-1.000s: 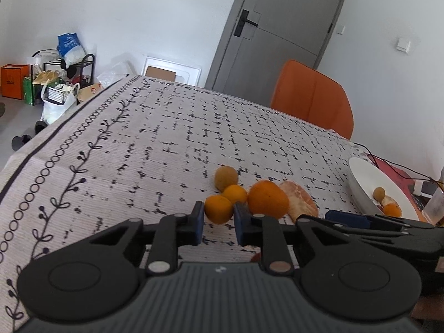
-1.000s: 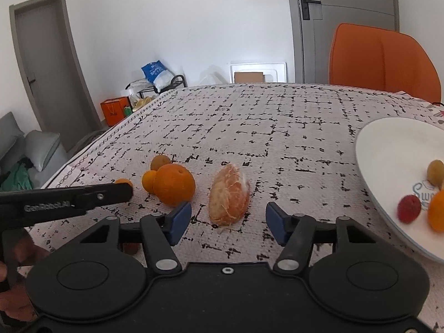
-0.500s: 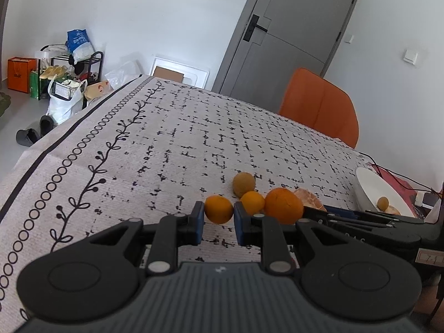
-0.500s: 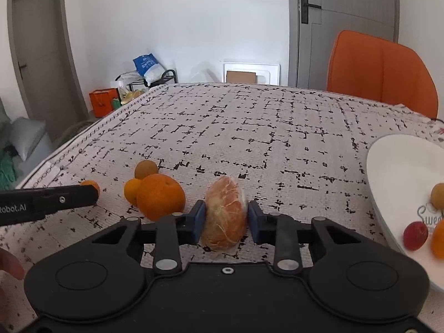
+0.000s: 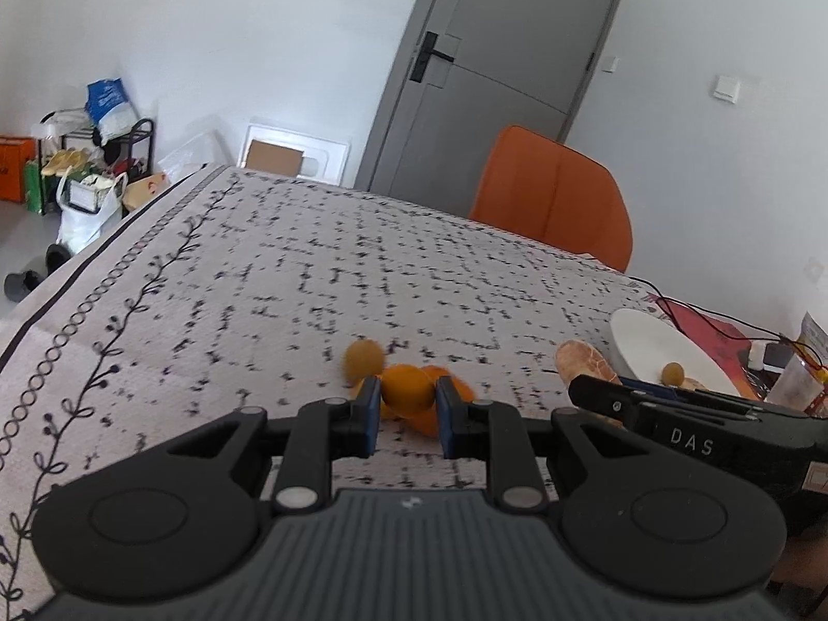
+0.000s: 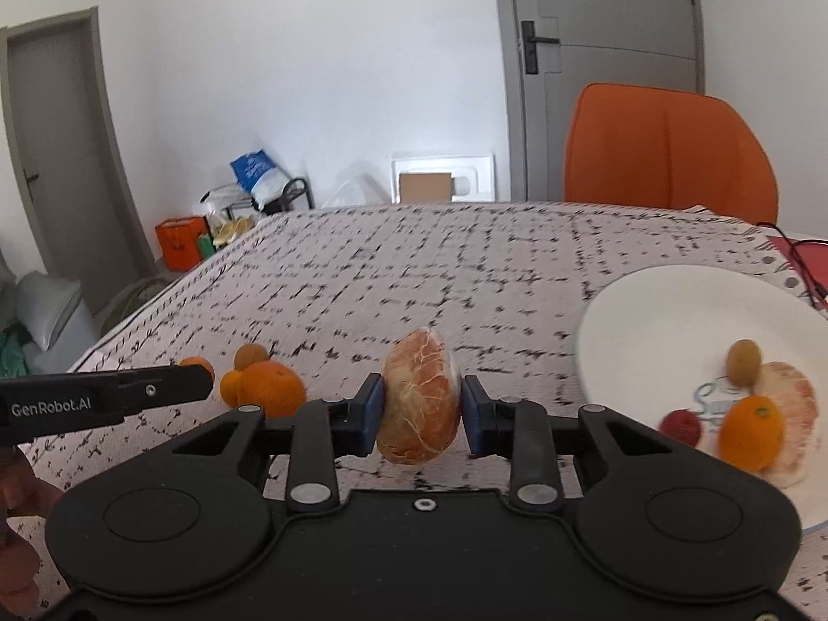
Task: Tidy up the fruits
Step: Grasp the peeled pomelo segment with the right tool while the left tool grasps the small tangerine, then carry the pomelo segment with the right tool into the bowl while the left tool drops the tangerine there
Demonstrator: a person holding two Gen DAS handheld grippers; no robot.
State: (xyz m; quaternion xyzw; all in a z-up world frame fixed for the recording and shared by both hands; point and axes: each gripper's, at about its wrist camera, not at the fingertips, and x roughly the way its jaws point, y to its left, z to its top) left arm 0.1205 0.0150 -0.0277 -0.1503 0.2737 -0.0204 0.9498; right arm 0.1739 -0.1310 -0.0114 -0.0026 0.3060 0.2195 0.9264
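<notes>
Fruit sits in both tools at once. The left gripper [image 5: 404, 411] has its blue pads pressed against the sides of a small orange fruit [image 5: 407, 389], narrowed down to the fruit's width; whether the fruit is clear of the cloth cannot be told. The right gripper [image 6: 420, 415] is closed on a peeled citrus half [image 6: 419, 397], pith-veined and standing on end between the pads, raised above the patterned tablecloth [image 6: 414, 269]. On the cloth beside the left gripper's tip, seen from the right wrist, lie a large orange [image 6: 271, 387], a smaller orange one [image 6: 231, 387] touching it, and a dull brownish-yellow round fruit [image 6: 251, 355] just behind them. To the right lies a white plate [image 6: 657, 305], holding an olive-coloured small fruit [image 6: 743, 362], a red one [image 6: 682, 427], an orange [image 6: 751, 432] and another peeled citrus piece [image 6: 792, 403] under and behind the orange. The held citrus half is near the plate's left rim, not over it. An orange chair [image 6: 667, 150] stands at the far side of the table, with a grey door [image 6: 605, 52] behind.
</notes>
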